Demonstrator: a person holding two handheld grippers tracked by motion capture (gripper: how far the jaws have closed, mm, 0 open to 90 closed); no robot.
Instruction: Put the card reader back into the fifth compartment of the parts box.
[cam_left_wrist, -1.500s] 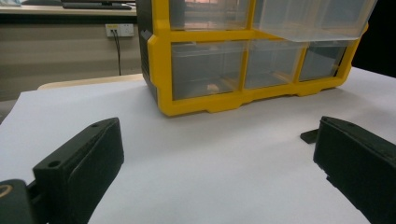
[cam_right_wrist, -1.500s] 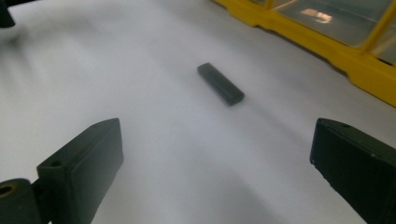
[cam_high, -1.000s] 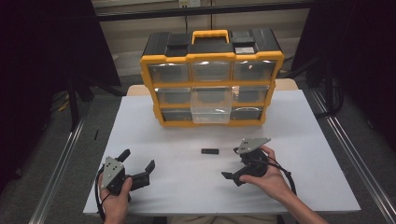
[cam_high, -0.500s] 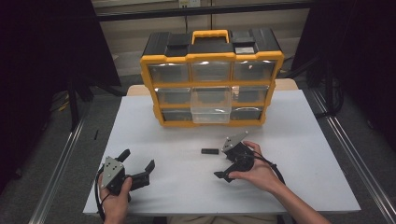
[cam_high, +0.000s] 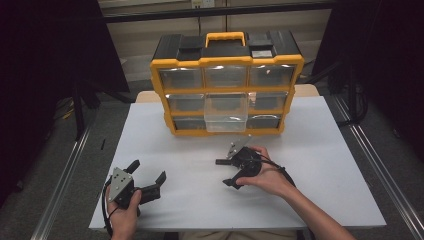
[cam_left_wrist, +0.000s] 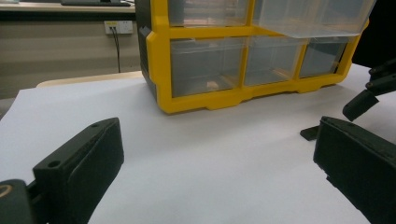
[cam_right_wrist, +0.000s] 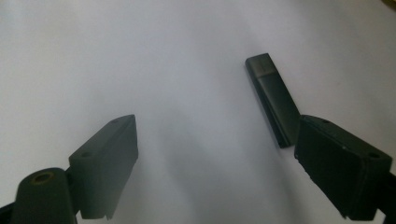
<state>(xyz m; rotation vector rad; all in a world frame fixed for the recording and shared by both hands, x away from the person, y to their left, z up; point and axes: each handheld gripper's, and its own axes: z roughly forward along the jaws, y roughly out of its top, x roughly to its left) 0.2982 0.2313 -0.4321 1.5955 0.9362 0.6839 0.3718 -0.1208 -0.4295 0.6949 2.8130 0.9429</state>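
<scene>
Since a second ago, the right gripper has slid leftward across the white table toward the small black bar, and its jaws have just been closing a little, with nothing pressed between them. The left gripper has stayed where it was.

At the left of the high view, the left gripper sits near the table's front edge, held in the person's left hand, its jaws spread wide and empty. In the left gripper view, those two black jaws frame bare tabletop, and beyond them stands the yellow drawer organizer with its clear drawers.

At the middle back of the table, the organizer stands upright with a yellow carry handle on its black top. One clear drawer in the middle column is pulled out toward the person.

Right of centre, the right hand holds the right gripper just in front of the organizer, pointing left. The black bar lies flat on the table by the upper jaw in the high view. In the right gripper view, the bar lies beside the right-hand jaw, its near end at that jaw's tip; whether they touch I cannot tell. The jaws stand apart, gripping nothing.
</scene>
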